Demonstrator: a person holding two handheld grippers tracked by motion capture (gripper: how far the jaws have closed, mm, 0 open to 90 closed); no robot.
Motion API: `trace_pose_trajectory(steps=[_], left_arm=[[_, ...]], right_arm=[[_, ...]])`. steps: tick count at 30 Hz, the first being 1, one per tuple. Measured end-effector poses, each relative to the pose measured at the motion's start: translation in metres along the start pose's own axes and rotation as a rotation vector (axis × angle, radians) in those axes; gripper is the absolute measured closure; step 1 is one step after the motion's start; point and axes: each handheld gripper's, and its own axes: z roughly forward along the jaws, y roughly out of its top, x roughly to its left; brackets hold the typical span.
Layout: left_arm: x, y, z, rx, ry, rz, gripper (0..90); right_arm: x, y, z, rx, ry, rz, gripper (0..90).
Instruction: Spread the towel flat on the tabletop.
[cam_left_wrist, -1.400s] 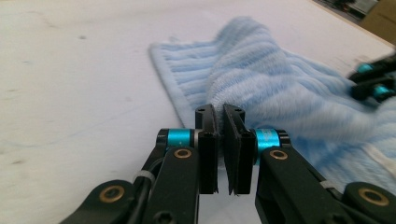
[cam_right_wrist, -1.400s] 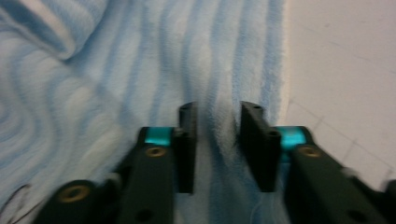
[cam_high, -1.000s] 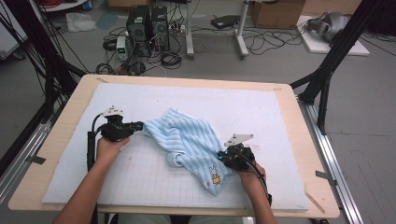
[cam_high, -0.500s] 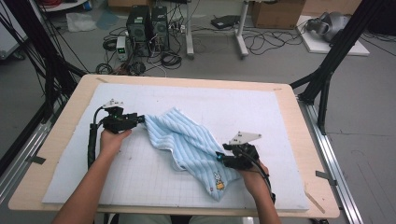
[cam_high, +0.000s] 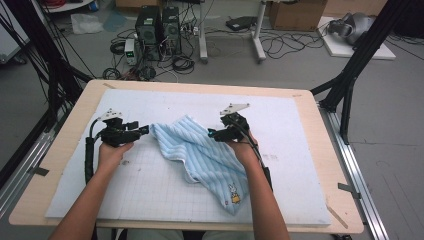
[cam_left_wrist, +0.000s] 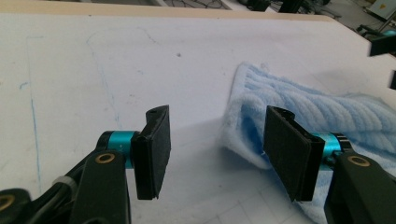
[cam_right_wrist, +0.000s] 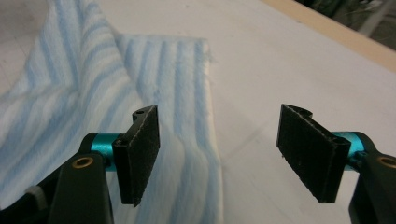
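Both tongs, left (cam_high: 144, 130) and right (cam_high: 212, 134), just released, flank the striped towel (cam_high: 200, 155) edges, bare mat (cam_high: 300, 150) around.

Towel: the light-blue striped terry towel (cam_high: 200, 155) lies crumpled mid-mat on the white gridded mat (cam_high: 300, 165).
Mat: on the wooden tabletop (cam_high: 65, 150).
Left tongs (cam_high: 145, 130): at the towel's left edge.
Right tongs (cam_high: 212, 134): over its far right edge.
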Motion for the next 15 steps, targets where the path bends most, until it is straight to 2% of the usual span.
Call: trace_pose_trajectory(steps=[2,4,5,9,12,14,15], left_arm=[[0.0,-0.002,-0.001,0.012,-0.018,0.004,44.5],[-0.002,-0.005,-0.001,0.015,-0.022,0.018,45.6],[-0.003,-0.006,-0.002,0.011,-0.028,0.017,45.4],[-0.003,-0.008,-0.003,0.002,-0.036,0.021,45.3],[-0.001,-0.009,-0.004,0.004,-0.04,0.015,45.3],[-0.001,-0.009,-0.004,0.003,-0.036,0.011,45.4],[-0.001,-0.009,-0.003,0.005,-0.037,0.013,45.4]], right_arm=[[-0.003,0.005,0.016,0.026,0.014,-0.016,30.3],[-0.006,0.009,0.031,0.041,0.056,-0.02,32.5],[-0.005,0.011,0.038,0.067,0.066,-0.026,33.0],[-0.003,0.016,0.063,0.121,0.104,-0.045,40.8],[0.003,0.017,0.077,0.175,0.11,-0.033,49.6],[0.002,0.017,0.08,0.164,0.118,-0.028,54.7],[0.002,0.017,0.08,0.161,0.122,-0.026,61.6]])
